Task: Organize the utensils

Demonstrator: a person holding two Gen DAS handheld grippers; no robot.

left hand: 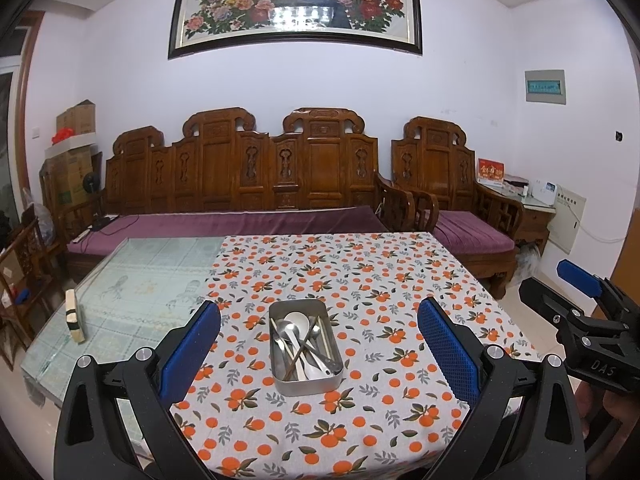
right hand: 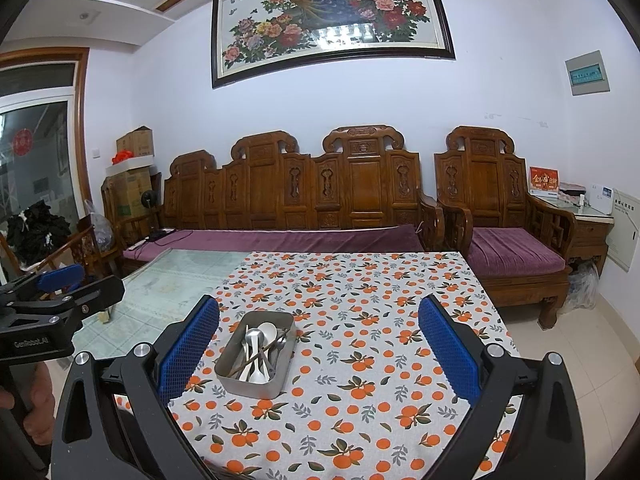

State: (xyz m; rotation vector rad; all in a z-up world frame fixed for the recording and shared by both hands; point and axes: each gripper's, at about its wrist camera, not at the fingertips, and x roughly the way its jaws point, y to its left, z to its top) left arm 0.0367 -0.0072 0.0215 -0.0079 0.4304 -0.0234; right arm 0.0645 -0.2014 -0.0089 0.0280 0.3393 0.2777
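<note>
A metal tin (left hand: 306, 376) sits on the orange-print cloth (left hand: 400, 288), low in the centre of the left wrist view and a little left of centre in the right wrist view (right hand: 256, 380). Inside it lies a jumble of utensils (left hand: 304, 346): a white spoon (left hand: 298, 320) at the far end, metal spoons beside it, and thin chopsticks crossing over them; the pile shows again from the other side (right hand: 260, 350). The left gripper (left hand: 319, 344) hangs near the lower edge of its frame with its jaws wide apart, the blue pads (left hand: 190, 352) standing either side of the tin but not touching it, holding nothing. The right gripper (right hand: 319, 344) is likewise spread wide and empty, the tin lying just inside its left pad (right hand: 188, 352). Each tool shows in the other's view: the right gripper at the right edge (left hand: 580, 304), the left gripper at the left edge (right hand: 52, 300), with a hand (right hand: 36, 412) on its handle at lower left. The cloth covers only the right part of the table (left hand: 132, 280); the bare glass top is at the left, with a pale block (left hand: 75, 316) standing near its left edge. Behind the table, across the middle of both frames, is a carved wooden sofa (left hand: 240, 172) with purple cushions, and a framed flower painting (left hand: 298, 4) hangs at the top.
</note>
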